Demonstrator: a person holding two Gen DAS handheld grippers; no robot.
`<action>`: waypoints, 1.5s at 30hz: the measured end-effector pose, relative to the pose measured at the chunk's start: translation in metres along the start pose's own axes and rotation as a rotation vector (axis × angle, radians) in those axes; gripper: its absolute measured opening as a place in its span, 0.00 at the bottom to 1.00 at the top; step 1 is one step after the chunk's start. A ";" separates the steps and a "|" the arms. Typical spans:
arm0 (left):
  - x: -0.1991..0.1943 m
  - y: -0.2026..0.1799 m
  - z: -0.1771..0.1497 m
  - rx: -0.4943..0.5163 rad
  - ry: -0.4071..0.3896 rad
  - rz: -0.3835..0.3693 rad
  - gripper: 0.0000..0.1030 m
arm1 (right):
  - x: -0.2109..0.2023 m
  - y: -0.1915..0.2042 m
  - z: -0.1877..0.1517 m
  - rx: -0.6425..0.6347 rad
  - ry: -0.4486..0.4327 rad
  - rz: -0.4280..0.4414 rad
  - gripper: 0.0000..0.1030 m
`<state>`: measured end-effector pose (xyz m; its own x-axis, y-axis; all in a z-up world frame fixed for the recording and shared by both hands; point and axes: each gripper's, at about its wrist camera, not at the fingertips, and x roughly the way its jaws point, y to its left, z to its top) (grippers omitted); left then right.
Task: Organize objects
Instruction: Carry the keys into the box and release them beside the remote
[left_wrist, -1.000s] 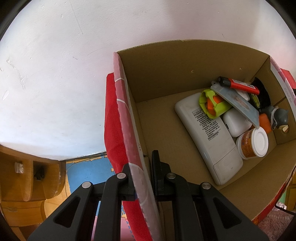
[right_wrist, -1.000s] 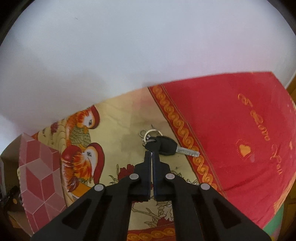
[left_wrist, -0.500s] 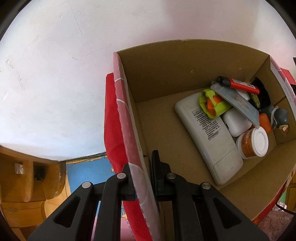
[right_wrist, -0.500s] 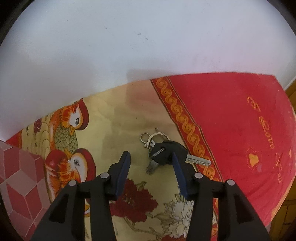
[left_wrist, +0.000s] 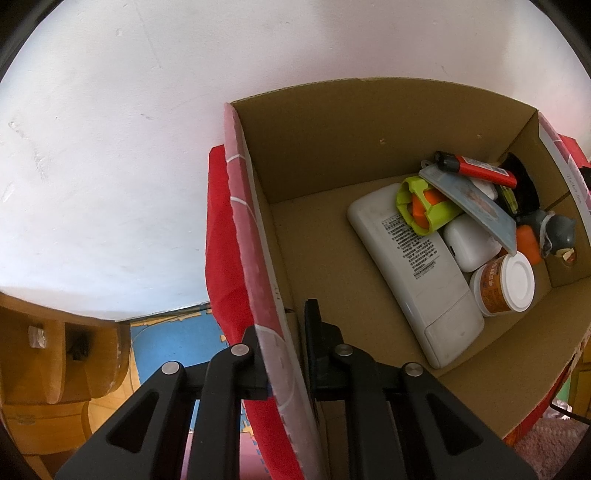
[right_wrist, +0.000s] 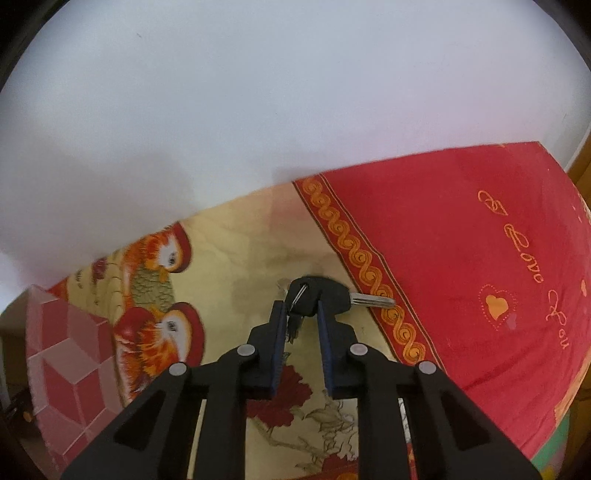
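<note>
right gripper (right_wrist: 301, 308) narrowed around keys (right_wrist: 321, 295) on cloth (right_wrist: 461, 240); left gripper (left_wrist: 284, 332) clamps box wall (left_wrist: 251, 236), remote (left_wrist: 413, 273) inside

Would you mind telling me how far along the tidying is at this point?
Done: the box already holds a remote, jar, lighter and other bits. In hand: the left gripper clamps the box wall, while the right gripper straddles the keys on the cloth, jaws not yet shut. Left: grip the keys and drop them in the box.
</note>
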<state>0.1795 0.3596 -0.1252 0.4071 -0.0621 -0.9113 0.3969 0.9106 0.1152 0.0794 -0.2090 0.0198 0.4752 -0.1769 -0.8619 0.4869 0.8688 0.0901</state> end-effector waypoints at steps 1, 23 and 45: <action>0.000 0.000 0.000 -0.001 0.000 0.000 0.12 | -0.008 0.000 -0.001 -0.001 -0.012 0.012 0.15; -0.001 0.000 0.000 -0.002 -0.001 0.000 0.13 | -0.128 0.133 -0.013 -0.250 -0.163 0.412 0.15; -0.002 0.000 0.001 -0.005 0.001 -0.001 0.13 | -0.076 0.288 -0.093 -0.627 0.157 0.659 0.15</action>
<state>0.1798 0.3596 -0.1228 0.4061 -0.0631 -0.9116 0.3937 0.9124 0.1123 0.1153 0.0975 0.0644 0.3887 0.4670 -0.7943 -0.3541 0.8716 0.3391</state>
